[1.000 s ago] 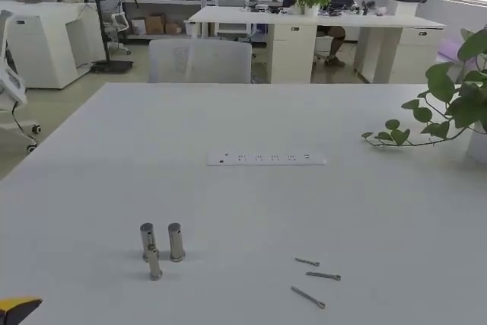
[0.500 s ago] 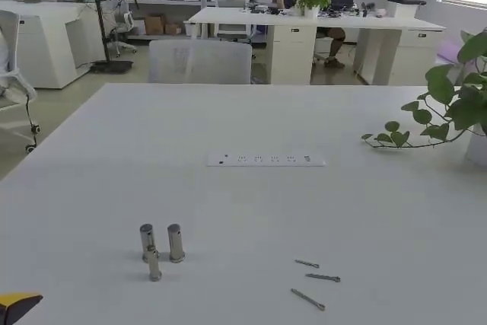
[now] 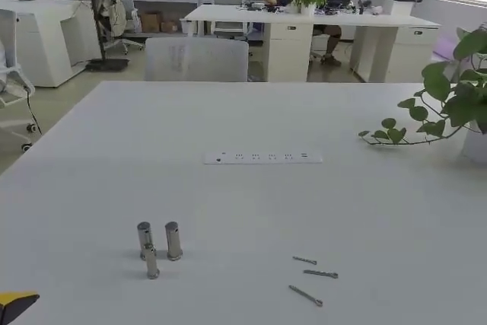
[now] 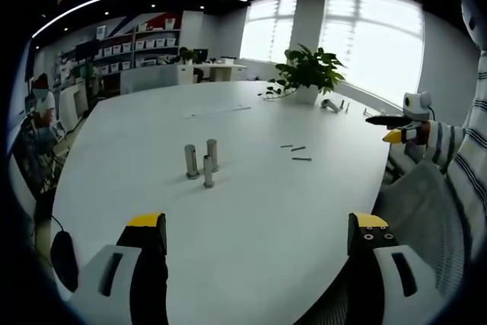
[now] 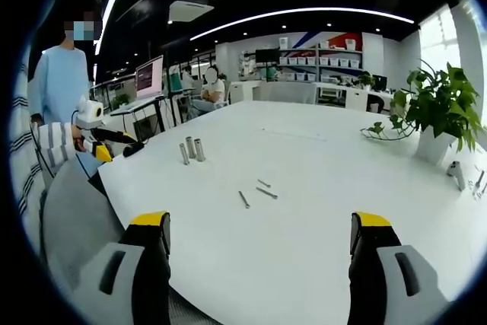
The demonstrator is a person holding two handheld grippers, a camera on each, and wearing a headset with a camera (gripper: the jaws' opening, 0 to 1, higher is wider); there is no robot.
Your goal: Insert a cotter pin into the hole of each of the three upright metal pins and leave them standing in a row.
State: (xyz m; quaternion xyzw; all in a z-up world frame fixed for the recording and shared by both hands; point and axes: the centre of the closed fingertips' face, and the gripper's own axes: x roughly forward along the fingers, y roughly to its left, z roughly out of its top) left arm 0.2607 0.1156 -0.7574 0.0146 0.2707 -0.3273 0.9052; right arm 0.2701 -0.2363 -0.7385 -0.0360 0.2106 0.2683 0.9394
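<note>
Three short metal pins point(image 3: 158, 247) stand upright in a tight cluster on the white table point(image 3: 243, 203), left of centre. Three thin cotter pins point(image 3: 310, 278) lie loose to their right. In the left gripper view the metal pins point(image 4: 202, 161) and cotter pins point(image 4: 295, 153) lie well ahead of my left gripper point(image 4: 259, 226), which is open and holds nothing. My right gripper point(image 5: 260, 222) is also open and bare, off the table's near edge, with the metal pins point(image 5: 191, 150) and cotter pins point(image 5: 257, 191) far ahead. A yellow fingertip point(image 3: 15, 304) pokes in at the head view's bottom left.
A white power strip point(image 3: 262, 157) lies flat at mid-table. A trailing potted plant point(image 3: 445, 104) stands at the right edge. A grey chair point(image 3: 196, 58) sits at the far side. A person in light blue point(image 5: 61, 74) stands left of the table.
</note>
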